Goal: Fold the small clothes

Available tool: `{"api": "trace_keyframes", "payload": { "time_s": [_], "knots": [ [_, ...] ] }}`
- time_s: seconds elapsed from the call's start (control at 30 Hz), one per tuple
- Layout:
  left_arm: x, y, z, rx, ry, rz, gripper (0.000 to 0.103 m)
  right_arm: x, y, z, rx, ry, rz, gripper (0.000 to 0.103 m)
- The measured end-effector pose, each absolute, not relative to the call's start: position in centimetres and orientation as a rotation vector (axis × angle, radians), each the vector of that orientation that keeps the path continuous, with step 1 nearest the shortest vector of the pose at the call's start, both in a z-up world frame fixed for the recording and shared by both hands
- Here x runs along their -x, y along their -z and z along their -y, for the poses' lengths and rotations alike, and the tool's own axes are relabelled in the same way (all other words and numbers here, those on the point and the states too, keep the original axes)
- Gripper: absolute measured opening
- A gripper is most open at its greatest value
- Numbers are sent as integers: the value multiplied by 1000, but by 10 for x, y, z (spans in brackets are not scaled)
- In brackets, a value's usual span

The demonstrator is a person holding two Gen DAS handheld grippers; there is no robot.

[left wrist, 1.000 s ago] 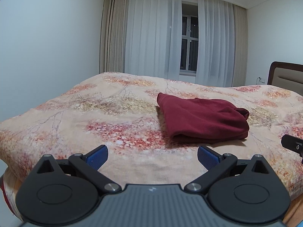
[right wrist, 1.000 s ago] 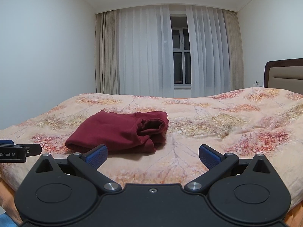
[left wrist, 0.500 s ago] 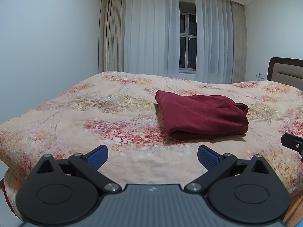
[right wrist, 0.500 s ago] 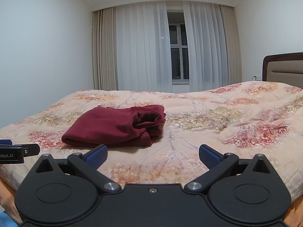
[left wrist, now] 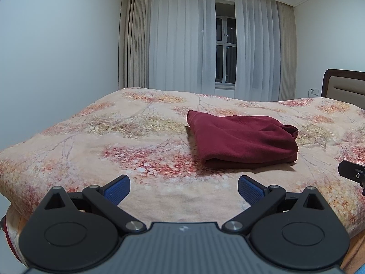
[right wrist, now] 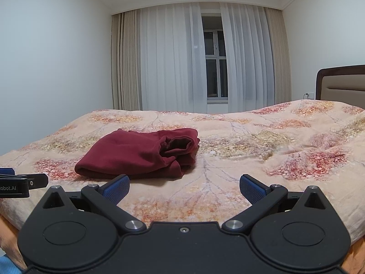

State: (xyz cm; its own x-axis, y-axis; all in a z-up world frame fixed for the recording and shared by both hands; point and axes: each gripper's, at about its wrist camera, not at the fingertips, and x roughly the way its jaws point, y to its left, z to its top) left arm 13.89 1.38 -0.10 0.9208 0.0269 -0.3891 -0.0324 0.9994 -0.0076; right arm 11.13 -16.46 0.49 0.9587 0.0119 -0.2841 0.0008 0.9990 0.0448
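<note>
Nearest the lenses, the left claw (left wrist: 183,186) hangs wide apart over the front edge of the bed (left wrist: 91,150), blue pads (left wrist: 117,188) splayed and holding nothing. The right claw (right wrist: 184,186) matches it, spread wide and empty, just short of the same flowered bedspread. Each claw's tip peeks into the other's view at the side, so the two sit side by side and level.

Just beyond them lies the maroon garment (right wrist: 139,153), already doubled into a thick bundle near the middle of the bed. Its folded edge faces the claws; the open, bunched end (right wrist: 178,145) with a rolled cuff or sleeve sits to the right. Judging by that shape, the fold looks close to finished, with tidying left. A good next move would be for the right claw to pinch the loose bunched layers low, against the bedspread, while the left steadies the smooth fold, so the stack does not slide or spring open.

Room is generous: bare bedspread spreads left, right and behind the garment. Further back the bed's far edge meets the sheer curtains (left wrist: 182,43) and window, and the headboard (right wrist: 342,84) rises at far right, well apart.
</note>
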Motion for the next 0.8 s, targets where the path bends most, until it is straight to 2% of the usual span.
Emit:
{"api": "trace_keyframes", "payload": {
  "time_s": [0.8],
  "knots": [
    [-139, 1, -14, 15, -31, -399, 103, -110, -6, 164, -43, -5, -284, 102]
  ]
}}
